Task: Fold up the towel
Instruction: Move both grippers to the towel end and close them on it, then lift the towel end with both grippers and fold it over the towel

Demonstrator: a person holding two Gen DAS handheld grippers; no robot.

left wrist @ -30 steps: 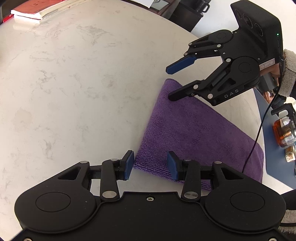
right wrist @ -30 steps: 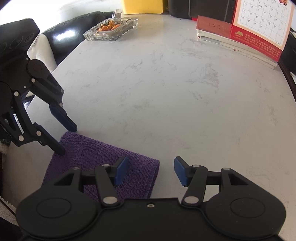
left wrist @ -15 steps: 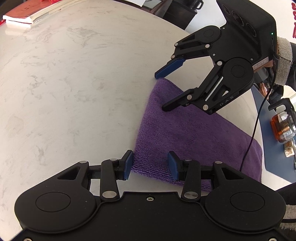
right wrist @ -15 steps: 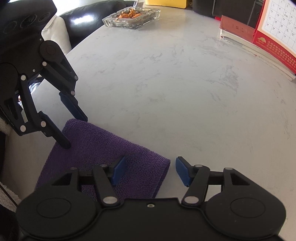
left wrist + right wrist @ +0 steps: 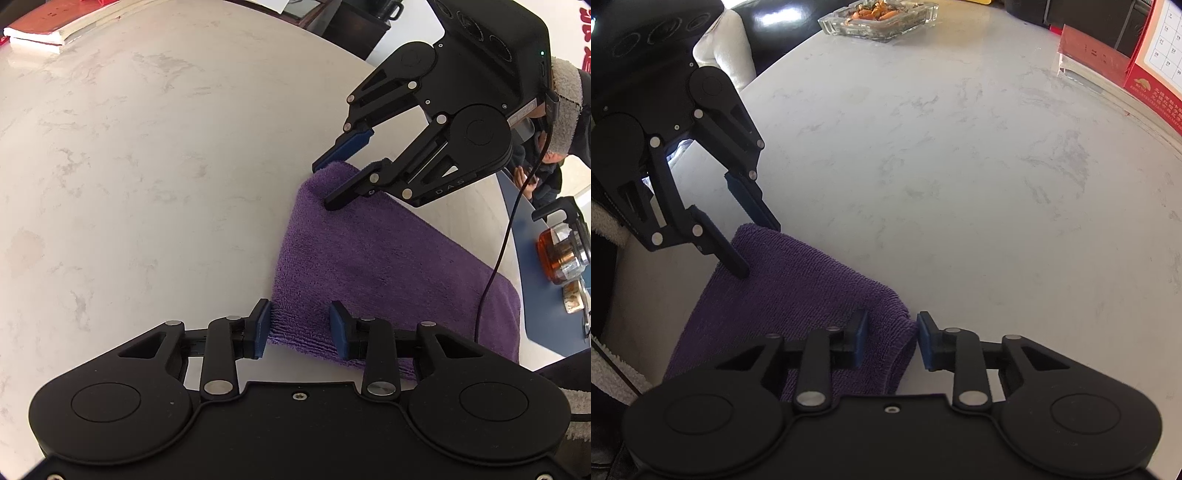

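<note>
**Corner Grasp on Folded Towel: Risks and Clearances**

The purple terry-cloth towel (image 5: 388, 258) lies folded into a long band on the white marbled tabletop (image 5: 147, 166), close to the tabletop's near rim. Each gripper straddles one corner of the same short end.

The left gripper (image 5: 301, 328) has a corner between its blue pads. Its jaws have just been closing; the left pad touches the towel edge, while the right pad appears to rest on the cloth without pinching it. The grip is judged incomplete.

The right gripper (image 5: 890, 339) holds the opposite corner. Its jaws have just been closing, and the cloth bunches between the pads, so this corner appears gripped.

Failure modes:
- Uneven grip: if one side lifts before the other bites, the end skews and the fold lands crooked.
- Partial layer pickup: the pads may catch only the upper layers, letting the lower ones fall open.
- Slip: thick pile compresses and can pull free under drag.

Clearances: beyond the towel the tabletop is bare, giving open room for moving. A glass dish of snacks (image 5: 879, 18) and a red desk calendar on stacked books (image 5: 1126, 62) stand well apart at the far edge. The near rim leaves little margin.
</note>
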